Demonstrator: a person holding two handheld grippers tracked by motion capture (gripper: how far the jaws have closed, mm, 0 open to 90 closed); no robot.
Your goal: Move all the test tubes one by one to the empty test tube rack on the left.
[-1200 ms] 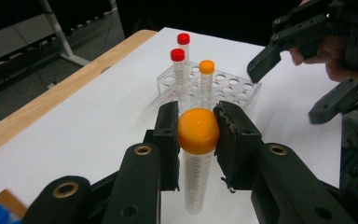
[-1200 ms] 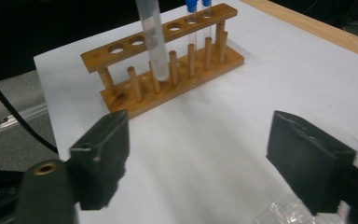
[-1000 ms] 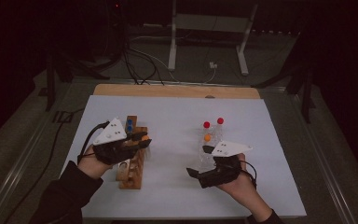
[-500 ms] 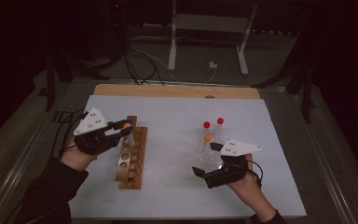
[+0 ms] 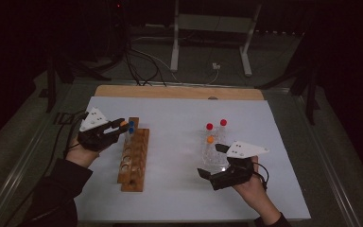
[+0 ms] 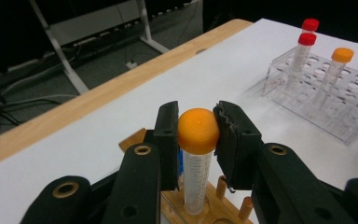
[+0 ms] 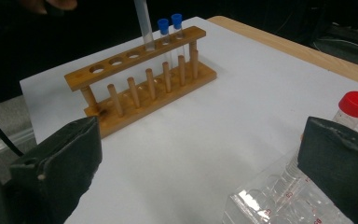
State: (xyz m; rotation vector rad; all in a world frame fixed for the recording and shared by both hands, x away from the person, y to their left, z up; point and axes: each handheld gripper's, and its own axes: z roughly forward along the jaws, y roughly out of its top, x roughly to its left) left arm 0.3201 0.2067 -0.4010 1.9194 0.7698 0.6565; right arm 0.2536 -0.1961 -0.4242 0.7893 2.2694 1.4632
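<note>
My left gripper (image 6: 198,135) is shut on the orange cap of a clear tube (image 6: 196,158). The tube stands upright with its lower end in a hole at the far end of the wooden rack (image 5: 134,158), beside two blue-capped tubes (image 5: 131,126). In the high view that left gripper (image 5: 117,126) sits at the rack's far left corner. My right gripper (image 5: 211,161) rests at the near side of the clear plastic rack (image 5: 215,153); its jaws have just been opening and stand wide with nothing between them. In the right gripper view the gripper (image 7: 200,163) faces the wooden rack (image 7: 144,84).
The clear rack (image 6: 321,98) holds two red-capped tubes (image 5: 216,124) and one orange-capped tube (image 5: 210,139). A white sheet (image 5: 179,118) covers the wooden table top (image 5: 170,91). Cables and a metal stand's legs (image 5: 175,42) lie beyond the far edge.
My left gripper has carried the orange-capped tube from above the rack's middle toward its far end and lowered it. The right gripper's jaws have spread a little wider; that hand has stayed put.
</note>
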